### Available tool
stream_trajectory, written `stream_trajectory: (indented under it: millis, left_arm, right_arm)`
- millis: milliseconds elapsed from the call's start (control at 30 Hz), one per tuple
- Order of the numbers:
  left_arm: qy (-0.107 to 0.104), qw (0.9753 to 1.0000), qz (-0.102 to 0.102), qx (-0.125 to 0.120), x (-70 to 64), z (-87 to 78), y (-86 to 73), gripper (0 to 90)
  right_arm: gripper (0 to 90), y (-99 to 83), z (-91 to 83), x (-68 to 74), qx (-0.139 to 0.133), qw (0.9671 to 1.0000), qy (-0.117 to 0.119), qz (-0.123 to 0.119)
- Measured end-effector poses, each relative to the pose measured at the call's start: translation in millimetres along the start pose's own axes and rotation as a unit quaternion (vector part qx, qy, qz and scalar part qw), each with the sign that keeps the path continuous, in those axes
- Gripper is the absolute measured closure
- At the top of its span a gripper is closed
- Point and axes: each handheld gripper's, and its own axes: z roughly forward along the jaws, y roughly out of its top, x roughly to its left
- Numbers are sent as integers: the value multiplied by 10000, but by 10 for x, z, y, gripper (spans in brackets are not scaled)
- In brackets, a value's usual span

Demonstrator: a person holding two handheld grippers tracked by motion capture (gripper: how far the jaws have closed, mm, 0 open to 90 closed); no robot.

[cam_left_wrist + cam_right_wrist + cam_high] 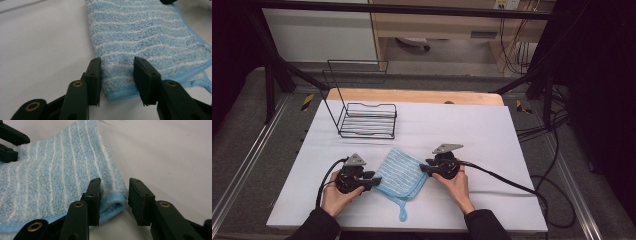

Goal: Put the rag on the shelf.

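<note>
On the white-covered table (492, 130), a black wire rack (364, 117) stands at the far left. Nearer, the left gripper (373, 181) has its jaws parted around the left corner of the folded light-blue striped terry cloth (402, 174), which lies flat between both hands. The right gripper (424, 168) straddles the opposite corner, jaws likewise apart.

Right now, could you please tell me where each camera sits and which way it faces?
High view: fixed above the person's side, looking forward and down on the table; both hands, the left claw, the right claw, the cloth and a wire rack.
Left gripper view: rides the left claw, whose open jaws straddle the cloth's hemmed edge.
Right gripper view: rides the right claw, open jaws at a cloth corner.
All three share the blue striped cloth.
</note>
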Motion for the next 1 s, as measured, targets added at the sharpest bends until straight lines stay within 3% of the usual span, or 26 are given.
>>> stream_trajectory:
  millis: [167, 300, 433, 500, 700, 1000]
  left_arm:
    - [15, 10000, -2, 83, -37, 35, -13, 649]
    - [-32, 9999, -118, 105, -38, 45, -12, 701]
    - [-38, 9998, -173, 129, -48, 38, -2, 781]
    - [-8, 9998, -175, 127, -60, 28, -2, 812]
    - [108, 9998, -114, 127, -130, -51, -45, 825]
    - [352, 9990, -251, 82, -229, -210, -190, 816]
  right_arm:
    - [663, -15, 40, 0, -11, 10000, 73, 31]
    - [684, -11, 51, -8, 14, 9999, 135, 103]
    - [747, -6, 52, -7, 14, 9997, 205, 150]
    - [780, 0, 51, -12, -12, 9997, 248, 63]
    - [815, 115, 52, 14, 48, 9995, 320, 7]
    - [813, 295, 186, 119, 71, 9986, 449, -257]
